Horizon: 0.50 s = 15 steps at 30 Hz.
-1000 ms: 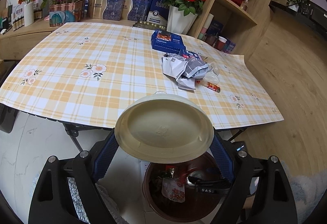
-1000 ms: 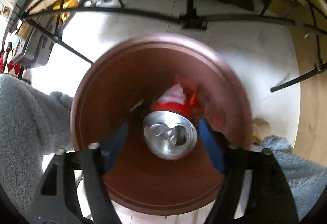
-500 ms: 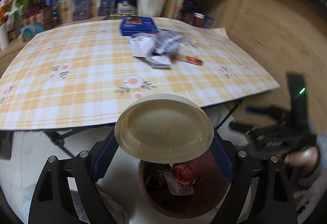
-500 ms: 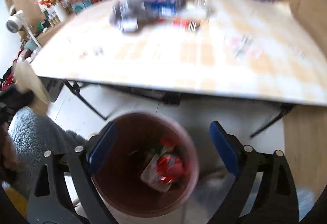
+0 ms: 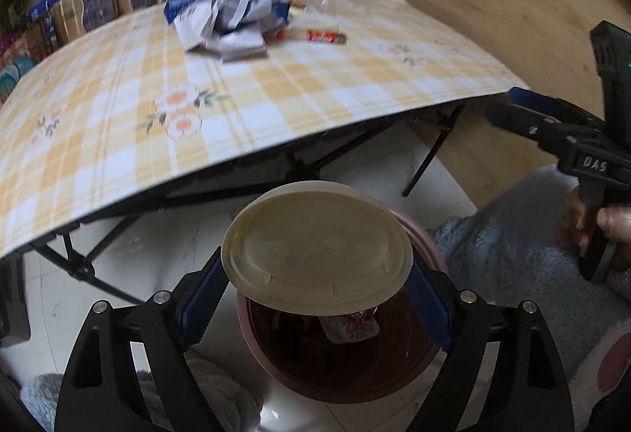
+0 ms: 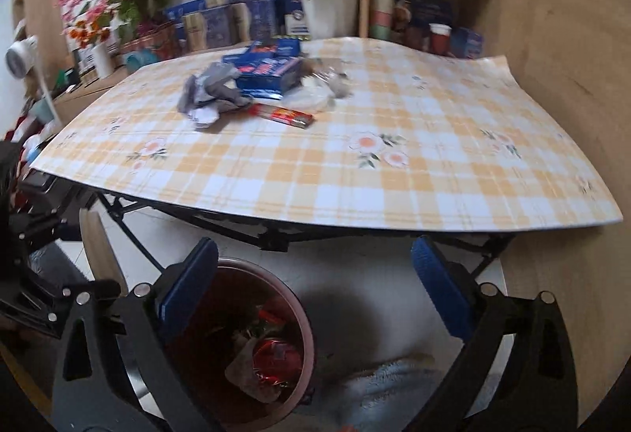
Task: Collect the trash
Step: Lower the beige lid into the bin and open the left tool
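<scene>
A smooth, round, cream plastic lid [image 5: 317,248] sits pinched between the blue ribbed pads of the left gripper [image 5: 315,286], tilted above the mouth of a round, reddish-brown bin [image 5: 339,353]. Crumpled wrappers and a red can [image 6: 276,357] lie inside the bin, below and left of the right gripper [image 6: 315,290], whose jaws are opening with nothing between them. On the bench [image 6: 394,171], under a glossy yellow-checked floral cloth, remain crinkled grey packaging [image 6: 213,92], a flat blue box [image 6: 268,71] and a thin red wrapper [image 6: 286,115], well beyond both jaws.
</scene>
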### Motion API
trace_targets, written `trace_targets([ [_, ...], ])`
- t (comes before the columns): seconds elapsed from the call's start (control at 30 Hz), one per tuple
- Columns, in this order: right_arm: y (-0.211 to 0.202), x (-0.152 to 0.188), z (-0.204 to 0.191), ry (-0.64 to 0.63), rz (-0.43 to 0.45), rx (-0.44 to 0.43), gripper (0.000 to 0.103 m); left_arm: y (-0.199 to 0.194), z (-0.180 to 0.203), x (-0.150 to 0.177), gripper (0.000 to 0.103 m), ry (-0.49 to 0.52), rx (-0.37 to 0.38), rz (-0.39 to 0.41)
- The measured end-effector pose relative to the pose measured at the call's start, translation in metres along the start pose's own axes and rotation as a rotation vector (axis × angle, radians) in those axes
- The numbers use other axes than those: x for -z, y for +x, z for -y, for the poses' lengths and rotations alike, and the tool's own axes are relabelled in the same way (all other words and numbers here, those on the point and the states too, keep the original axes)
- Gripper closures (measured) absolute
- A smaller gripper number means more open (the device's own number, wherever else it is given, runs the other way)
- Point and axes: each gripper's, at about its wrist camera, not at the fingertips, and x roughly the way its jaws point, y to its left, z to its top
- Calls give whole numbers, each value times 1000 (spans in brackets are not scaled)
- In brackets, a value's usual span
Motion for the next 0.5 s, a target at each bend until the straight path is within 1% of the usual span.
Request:
trace_targets([
  [0.17, -1, 1, 0, 0, -3, -2, 6, 11, -4, 3, 19, -16, 5, -46],
  [0.5, -1, 3, -4, -5, -7, -2, 6, 16, 3, 7, 17, 14, -1, -74],
])
